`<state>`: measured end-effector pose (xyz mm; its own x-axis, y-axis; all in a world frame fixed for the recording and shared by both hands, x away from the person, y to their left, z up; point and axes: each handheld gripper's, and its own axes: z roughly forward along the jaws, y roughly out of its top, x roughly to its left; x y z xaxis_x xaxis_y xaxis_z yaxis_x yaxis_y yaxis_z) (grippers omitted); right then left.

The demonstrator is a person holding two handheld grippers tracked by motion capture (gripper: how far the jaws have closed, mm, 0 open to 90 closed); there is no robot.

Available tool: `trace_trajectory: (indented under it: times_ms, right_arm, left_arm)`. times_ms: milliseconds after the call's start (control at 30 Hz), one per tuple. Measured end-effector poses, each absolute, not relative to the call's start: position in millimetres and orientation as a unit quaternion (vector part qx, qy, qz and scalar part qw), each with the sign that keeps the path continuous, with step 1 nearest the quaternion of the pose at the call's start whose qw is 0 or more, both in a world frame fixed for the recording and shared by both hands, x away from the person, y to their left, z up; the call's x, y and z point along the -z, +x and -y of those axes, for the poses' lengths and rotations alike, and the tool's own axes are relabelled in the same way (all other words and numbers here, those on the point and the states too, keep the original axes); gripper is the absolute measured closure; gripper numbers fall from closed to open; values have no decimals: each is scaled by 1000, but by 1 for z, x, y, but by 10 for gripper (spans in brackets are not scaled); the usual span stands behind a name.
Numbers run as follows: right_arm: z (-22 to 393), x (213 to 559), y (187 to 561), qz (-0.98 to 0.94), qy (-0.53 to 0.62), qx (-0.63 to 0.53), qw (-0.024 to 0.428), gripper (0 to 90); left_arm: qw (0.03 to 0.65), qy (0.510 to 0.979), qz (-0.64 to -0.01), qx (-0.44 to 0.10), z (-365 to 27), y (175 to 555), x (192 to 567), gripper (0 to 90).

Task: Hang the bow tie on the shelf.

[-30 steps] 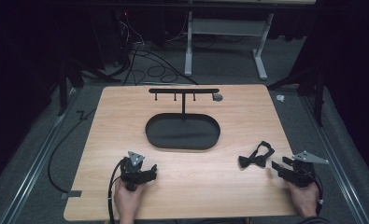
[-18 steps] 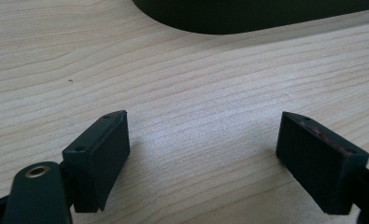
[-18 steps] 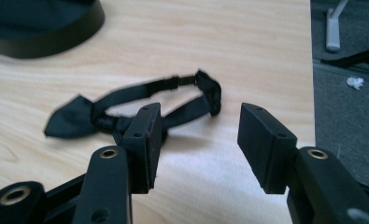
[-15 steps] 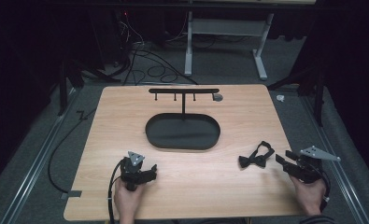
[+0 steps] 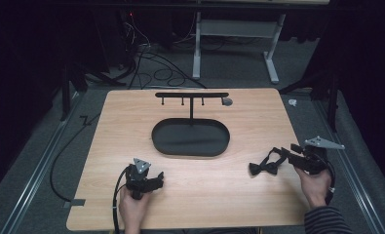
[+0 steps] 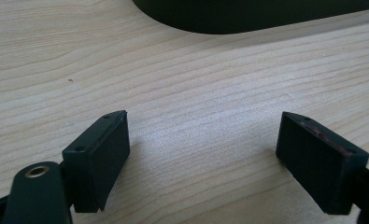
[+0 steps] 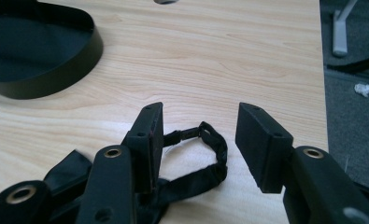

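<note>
Right gripper (image 7: 198,140) — jaws spread, nothing pinched yet. The strap loop (image 7: 205,158) of a black bow tie (image 5: 267,165) lies on the table between and just below the jaws; the bow itself sits behind the left-hand jaw in the right gripper view. In the high view the tie rests near the table's right front edge, touching the gripper tips or just short of them; which, one cannot tell. Farther off stands a black oval tray (image 5: 190,138) with a peg rack (image 5: 191,95) rising behind it.

Left gripper (image 6: 203,144) — jaws wide apart over bare wood (image 6: 196,84), tray edge ahead.

Step judged: approach for pickup. Next move calls for lowering around the strap and closing.
</note>
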<state>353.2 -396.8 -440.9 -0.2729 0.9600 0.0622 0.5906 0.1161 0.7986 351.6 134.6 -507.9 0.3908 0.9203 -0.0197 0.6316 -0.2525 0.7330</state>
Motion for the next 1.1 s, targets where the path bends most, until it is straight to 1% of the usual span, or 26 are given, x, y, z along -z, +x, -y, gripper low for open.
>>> trace_trajectory:
  times_ms: [133,267,400,500,767,800,867,900,933,967,1000,1067,1100]
  right_arm:
    - [396,450,366,-705,559,-360,246,562]
    - [399,455,372,-702,571,-349,244,567]
    - [403,465,381,-698,595,-332,223,570]
    - [405,472,385,-699,602,-323,210,617]
    - [405,483,394,-705,614,-302,186,679]
    - [404,485,395,-707,616,-296,183,694]
    - [403,487,396,-709,613,-292,188,769]
    - [403,487,396,-709,613,-292,188,769]
    - [401,488,397,-712,610,-291,191,820]
    - [400,488,397,-716,606,-289,193,844]
    - [399,488,397,-720,602,-286,194,844]
    - [396,487,396,-725,595,-286,195,891]
    - [396,487,396,-727,593,-287,195,894]
  left_arm:
    - [338,762,-509,-213,-135,352,508,178]
    - [338,762,-509,-213,-135,351,508,177]
    - [338,763,-509,-212,-135,351,508,177]
    - [338,763,-509,-212,-135,351,508,178]
    - [338,763,-508,-212,-135,351,508,177]
    - [338,763,-508,-212,-135,351,508,177]
    - [338,763,-508,-212,-135,351,508,177]
    - [338,763,-508,-212,-135,351,508,177]
    - [338,763,-508,-212,-135,351,508,177]
    - [338,763,-508,-212,-135,351,508,177]
    - [338,763,-508,-212,-135,351,508,177]
    - [338,763,-509,-212,-135,351,508,177]
    - [338,763,-509,-212,-135,351,508,177]
